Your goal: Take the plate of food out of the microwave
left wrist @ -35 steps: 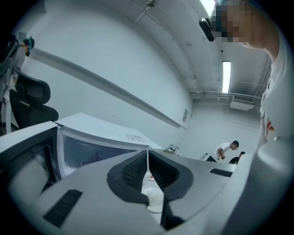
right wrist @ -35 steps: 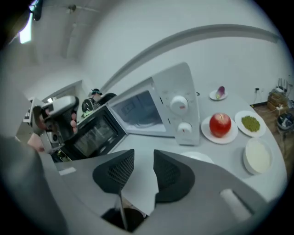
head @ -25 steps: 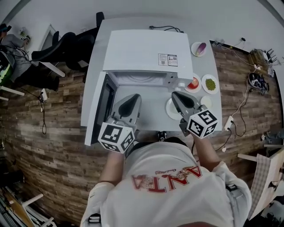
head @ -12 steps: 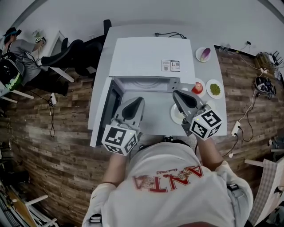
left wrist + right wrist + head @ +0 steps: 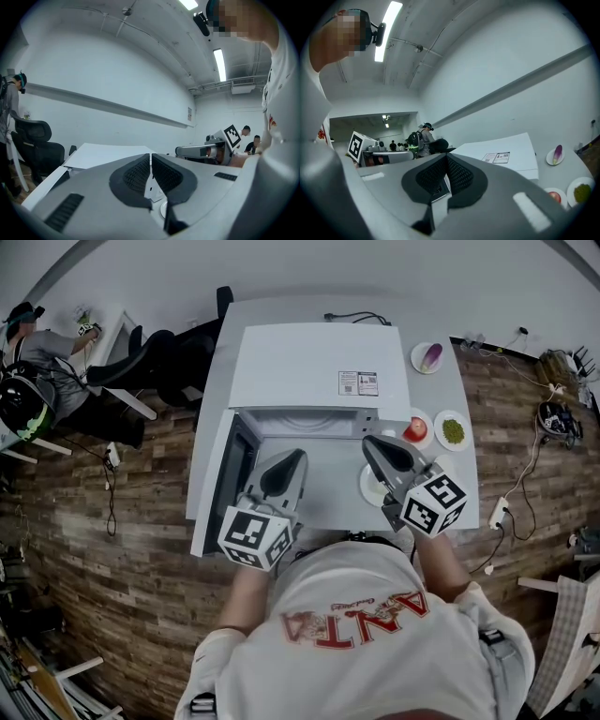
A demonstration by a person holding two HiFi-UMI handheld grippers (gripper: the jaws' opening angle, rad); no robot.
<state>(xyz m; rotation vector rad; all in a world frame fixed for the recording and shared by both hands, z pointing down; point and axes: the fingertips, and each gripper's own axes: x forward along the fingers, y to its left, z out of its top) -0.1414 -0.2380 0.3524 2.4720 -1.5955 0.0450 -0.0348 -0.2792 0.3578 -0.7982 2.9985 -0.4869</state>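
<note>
The white table (image 5: 208,418) fills the middle of the head view, and on it stands the white microwave (image 5: 309,362), its door (image 5: 225,479) swung open to my left. I hold both grippers level in front of the open oven. My left gripper (image 5: 151,161) has its pads drawn together with only a thin slit between them and nothing gripped; my right gripper (image 5: 446,164) is closed tight and empty too. A white plate (image 5: 367,487) lies on the table just in front of the microwave's right end, partly hidden under my right gripper — I cannot tell what is on it. Further right are three small plates — one with red food (image 5: 415,429), one with green (image 5: 453,430), one with something purple (image 5: 428,357).
</note>
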